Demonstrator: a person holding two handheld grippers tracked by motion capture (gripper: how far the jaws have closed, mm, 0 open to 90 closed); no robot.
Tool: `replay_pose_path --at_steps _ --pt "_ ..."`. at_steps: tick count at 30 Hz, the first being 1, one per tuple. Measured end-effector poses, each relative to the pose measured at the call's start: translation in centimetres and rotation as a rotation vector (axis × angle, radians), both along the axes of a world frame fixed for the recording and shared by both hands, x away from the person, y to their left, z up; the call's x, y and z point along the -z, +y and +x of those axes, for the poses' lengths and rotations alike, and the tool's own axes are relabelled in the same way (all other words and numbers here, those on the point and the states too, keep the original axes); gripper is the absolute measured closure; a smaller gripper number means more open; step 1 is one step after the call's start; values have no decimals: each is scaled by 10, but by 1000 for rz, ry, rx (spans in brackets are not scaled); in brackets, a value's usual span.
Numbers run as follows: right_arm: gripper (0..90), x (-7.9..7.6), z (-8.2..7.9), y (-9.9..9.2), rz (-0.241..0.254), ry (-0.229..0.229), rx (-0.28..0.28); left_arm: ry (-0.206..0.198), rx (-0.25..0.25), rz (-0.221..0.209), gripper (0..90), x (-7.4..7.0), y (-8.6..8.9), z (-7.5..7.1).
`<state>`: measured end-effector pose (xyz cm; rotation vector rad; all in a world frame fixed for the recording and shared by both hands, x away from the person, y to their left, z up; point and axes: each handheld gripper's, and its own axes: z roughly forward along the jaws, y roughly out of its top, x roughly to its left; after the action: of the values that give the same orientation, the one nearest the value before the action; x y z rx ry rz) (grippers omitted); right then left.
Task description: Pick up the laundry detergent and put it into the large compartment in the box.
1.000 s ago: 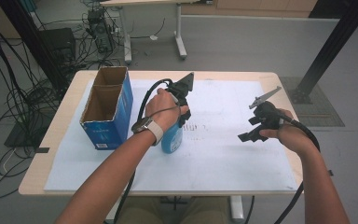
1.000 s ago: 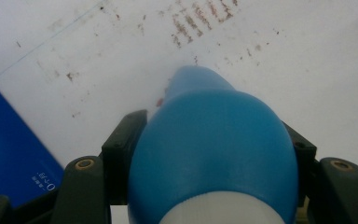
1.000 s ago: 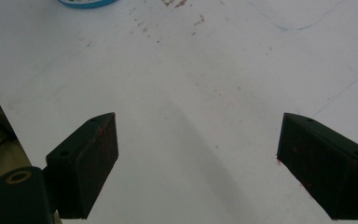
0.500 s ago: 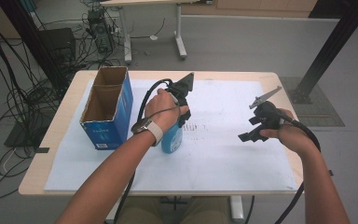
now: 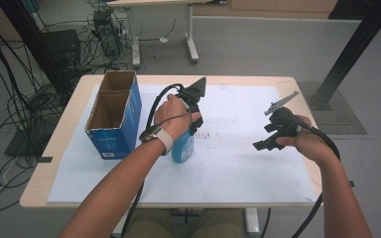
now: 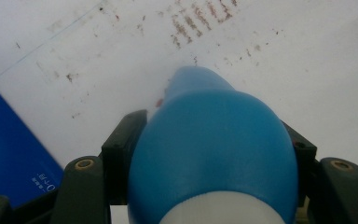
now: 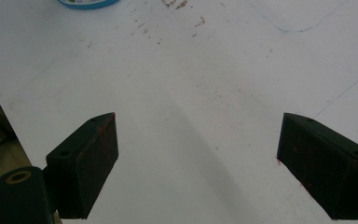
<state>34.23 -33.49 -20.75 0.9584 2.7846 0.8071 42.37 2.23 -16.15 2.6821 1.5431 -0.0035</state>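
A blue bottle (image 5: 182,147) with a white neck stands upright on the white sheet (image 5: 238,163) near the table's middle. My left gripper (image 5: 190,124) comes down on it from above and is shut on its upper body. In the left gripper view both black jaws press the sides of the bottle (image 6: 209,154), with the left gripper (image 6: 209,140) centred over it. My right gripper (image 5: 265,142) hovers over the right part of the sheet, well apart from the bottle. Its jaws stand wide open in the right gripper view, nothing between them (image 7: 196,140). The bottle's base (image 7: 88,3) shows at that view's top edge.
An open blue cardboard box (image 5: 113,113) stands just left of the bottle, its side (image 6: 9,154) close to my left gripper. The wooden table (image 5: 54,148) ends a little beyond the sheet. Faint brown marks (image 5: 209,134) dot the sheet's middle. Cables and table legs lie on the floor behind.
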Motion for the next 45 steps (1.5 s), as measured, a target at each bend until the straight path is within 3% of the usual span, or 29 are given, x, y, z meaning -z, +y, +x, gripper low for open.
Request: replay_pose_path --at_steps 45 --pt "125 -3 -2 1 0 -9 -1 -9 -11 -1 386 0 0 -3"
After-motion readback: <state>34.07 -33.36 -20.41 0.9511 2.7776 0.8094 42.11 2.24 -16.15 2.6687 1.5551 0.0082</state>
